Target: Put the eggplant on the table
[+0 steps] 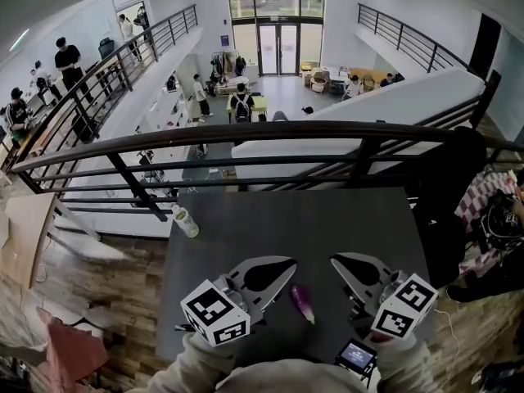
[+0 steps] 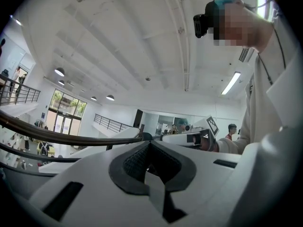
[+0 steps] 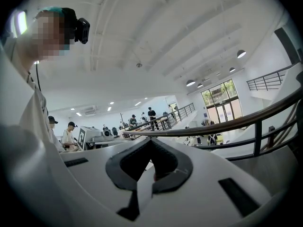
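A small purple eggplant [image 1: 304, 304] lies on the dark grey table [image 1: 327, 219], near its front edge. Neither gripper touches it. My left gripper [image 1: 292, 263] hovers to the eggplant's left, its jaws closed tip to tip with nothing between them. To the right hangs my right gripper [image 1: 334, 260], shut and empty too. The two point towards each other above the table. The eggplant is not seen in either gripper view. The left gripper view shows only its own shut jaws [image 2: 150, 142], and the right gripper view its own shut jaws [image 3: 151, 138], against the hall and ceiling.
A small bottle [image 1: 185, 220] stands at the table's far left corner. A small screen device [image 1: 355, 355] sits at the front edge, right of me. A dark metal railing [image 1: 246, 137] runs behind the table. A dark shape [image 1: 446, 211] stands at the table's right.
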Motion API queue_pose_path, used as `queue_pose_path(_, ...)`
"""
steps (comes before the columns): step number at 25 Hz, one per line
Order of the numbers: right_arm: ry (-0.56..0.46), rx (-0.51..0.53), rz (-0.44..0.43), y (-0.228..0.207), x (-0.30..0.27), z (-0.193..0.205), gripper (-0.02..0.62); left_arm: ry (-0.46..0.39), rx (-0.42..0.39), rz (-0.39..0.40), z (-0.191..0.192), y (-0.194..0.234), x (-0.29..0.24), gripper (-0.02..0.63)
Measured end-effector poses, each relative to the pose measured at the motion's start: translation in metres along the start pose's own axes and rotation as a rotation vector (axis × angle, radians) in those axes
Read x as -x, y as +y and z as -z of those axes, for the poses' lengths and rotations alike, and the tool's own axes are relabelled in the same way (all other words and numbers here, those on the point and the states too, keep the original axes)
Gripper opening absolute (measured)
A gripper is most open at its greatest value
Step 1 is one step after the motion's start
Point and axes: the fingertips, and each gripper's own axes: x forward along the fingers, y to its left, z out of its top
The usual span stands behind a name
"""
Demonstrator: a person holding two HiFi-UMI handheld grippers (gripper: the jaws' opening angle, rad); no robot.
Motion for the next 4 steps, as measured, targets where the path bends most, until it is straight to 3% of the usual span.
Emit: queue_pose_path(4,0.002,0.001,-0.009,0.0032,-0.0006,0.0027,0.012,-0.005,0.002,-0.003,0.0004,-0.0021,0.0016,0.005)
